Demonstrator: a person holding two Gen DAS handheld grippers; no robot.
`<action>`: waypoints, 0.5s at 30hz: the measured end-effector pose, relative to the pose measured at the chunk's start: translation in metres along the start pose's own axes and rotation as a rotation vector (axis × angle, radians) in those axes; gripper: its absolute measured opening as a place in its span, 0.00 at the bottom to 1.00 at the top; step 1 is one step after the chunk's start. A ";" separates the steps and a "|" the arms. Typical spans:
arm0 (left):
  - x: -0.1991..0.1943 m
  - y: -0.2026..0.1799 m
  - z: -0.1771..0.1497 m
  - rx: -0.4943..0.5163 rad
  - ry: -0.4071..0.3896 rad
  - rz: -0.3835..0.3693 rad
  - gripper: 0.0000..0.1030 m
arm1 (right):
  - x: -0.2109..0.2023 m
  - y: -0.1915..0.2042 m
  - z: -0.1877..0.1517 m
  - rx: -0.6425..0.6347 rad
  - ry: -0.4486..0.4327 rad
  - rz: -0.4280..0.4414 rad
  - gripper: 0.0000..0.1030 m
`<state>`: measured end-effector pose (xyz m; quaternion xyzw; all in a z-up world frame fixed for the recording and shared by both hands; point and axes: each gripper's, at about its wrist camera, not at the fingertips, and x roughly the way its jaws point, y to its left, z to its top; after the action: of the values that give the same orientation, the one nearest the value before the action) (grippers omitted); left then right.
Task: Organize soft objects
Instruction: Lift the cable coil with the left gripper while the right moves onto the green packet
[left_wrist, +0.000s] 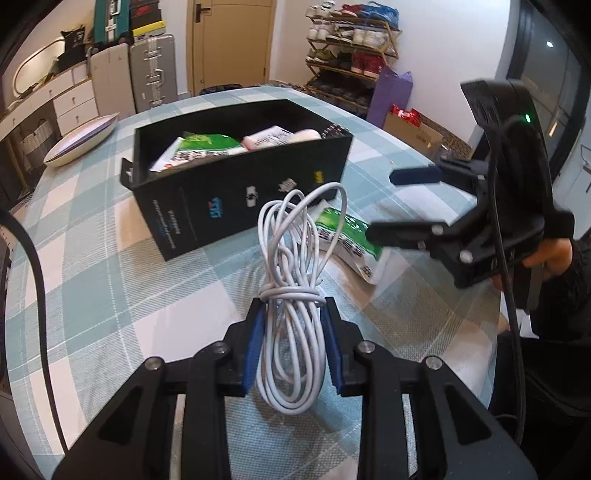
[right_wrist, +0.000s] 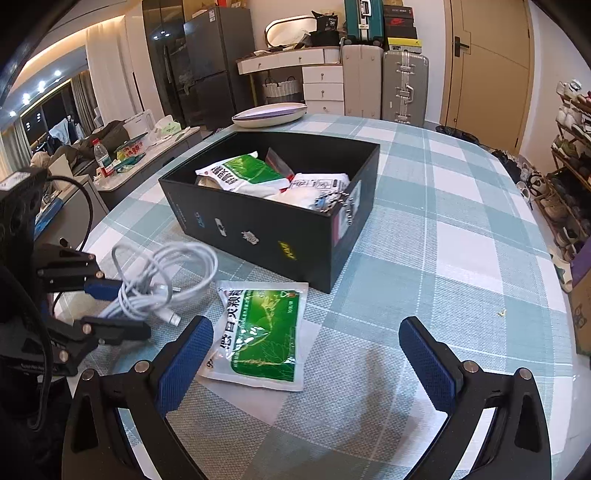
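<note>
Here the left gripper (left_wrist: 291, 306) pinches the white cable (left_wrist: 291, 295); right gripper (right_wrist: 306, 332) spread, hovering.

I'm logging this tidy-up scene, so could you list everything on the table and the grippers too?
cable bundle: one, white, coiled, clamped between the left gripper's fingers above the table
loose packet: one, green and white, flat on the tablecloth in front of the box
black box: one, open, mid-table, holding packets
dish: one, pale, behind the box
tablecloth: teal and white check
left gripper: shut on the cable
right gripper: open, empty, above the packet
</note>
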<state>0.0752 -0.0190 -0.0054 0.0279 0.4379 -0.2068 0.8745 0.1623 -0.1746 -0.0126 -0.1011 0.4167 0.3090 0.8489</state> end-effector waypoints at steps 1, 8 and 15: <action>-0.002 0.002 0.000 -0.009 -0.007 0.003 0.28 | 0.002 0.002 0.000 -0.003 0.006 0.002 0.99; -0.013 0.014 0.002 -0.034 -0.040 0.026 0.28 | 0.022 0.015 -0.002 -0.006 0.061 -0.003 0.99; -0.018 0.022 0.005 -0.047 -0.057 0.047 0.28 | 0.031 0.018 -0.003 0.026 0.088 -0.041 0.99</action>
<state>0.0776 0.0057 0.0090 0.0115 0.4166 -0.1765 0.8917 0.1640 -0.1484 -0.0365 -0.1121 0.4553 0.2814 0.8372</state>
